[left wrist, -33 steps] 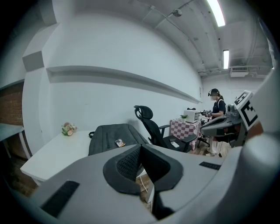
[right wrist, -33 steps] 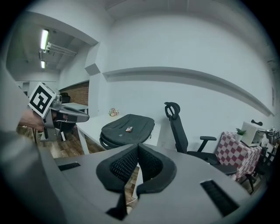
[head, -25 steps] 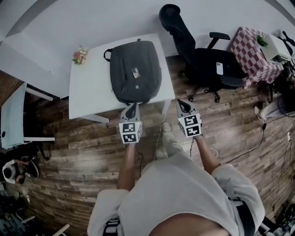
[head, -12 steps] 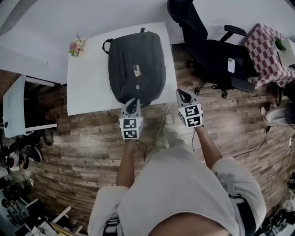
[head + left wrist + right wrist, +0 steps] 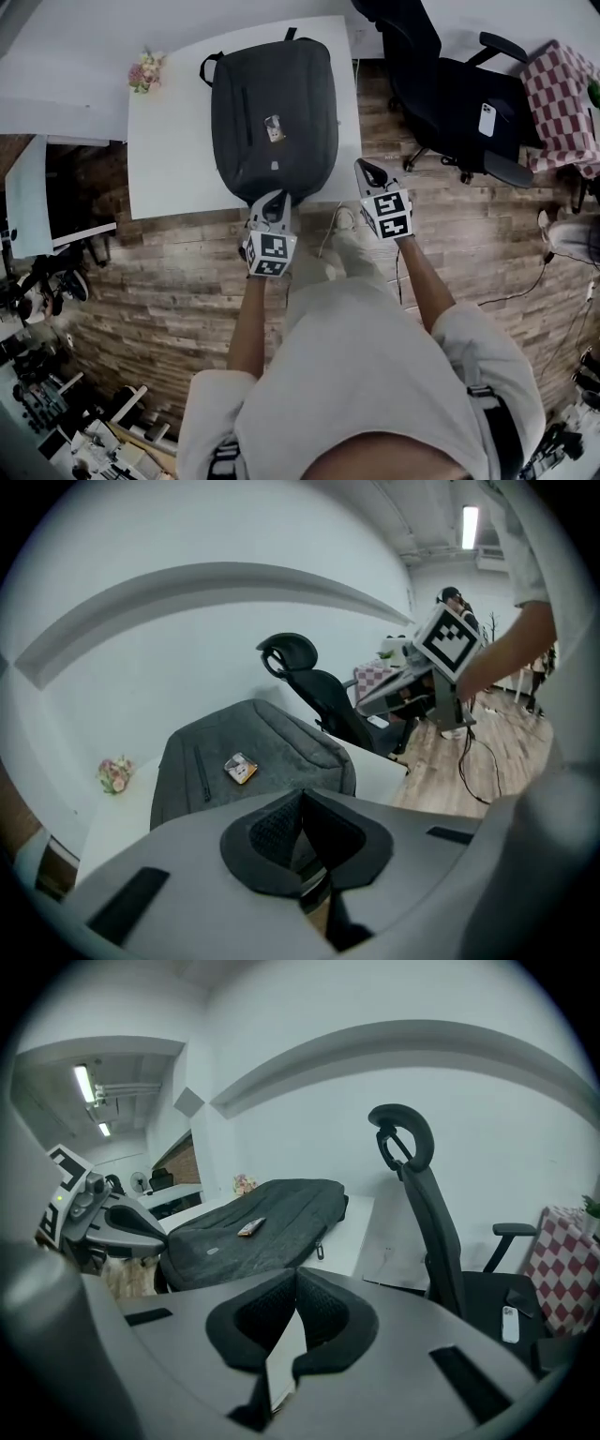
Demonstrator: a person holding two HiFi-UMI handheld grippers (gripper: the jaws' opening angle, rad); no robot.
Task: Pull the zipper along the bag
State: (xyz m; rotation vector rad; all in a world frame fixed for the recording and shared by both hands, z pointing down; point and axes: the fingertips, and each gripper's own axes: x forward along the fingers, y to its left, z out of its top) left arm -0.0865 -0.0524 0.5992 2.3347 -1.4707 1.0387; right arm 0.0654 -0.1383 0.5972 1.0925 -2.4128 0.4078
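From above the person, the head view looks steeply down on the worktop [image 5: 169, 141] and backpack [image 5: 300, 94]. Both gripper views sit low and close, looking along their jaws at that same backpack and the office chair [image 5: 450, 94].

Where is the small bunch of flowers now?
In the head view, the flowers sit at the white table's far left corner, left of the dark backpack.

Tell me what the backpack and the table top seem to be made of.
The backpack looks like dark grey woven fabric: matte, faintly flecked, with soft rounded edges. The table top looks like white laminate or painted board, smooth and even; which of the two cannot be told.
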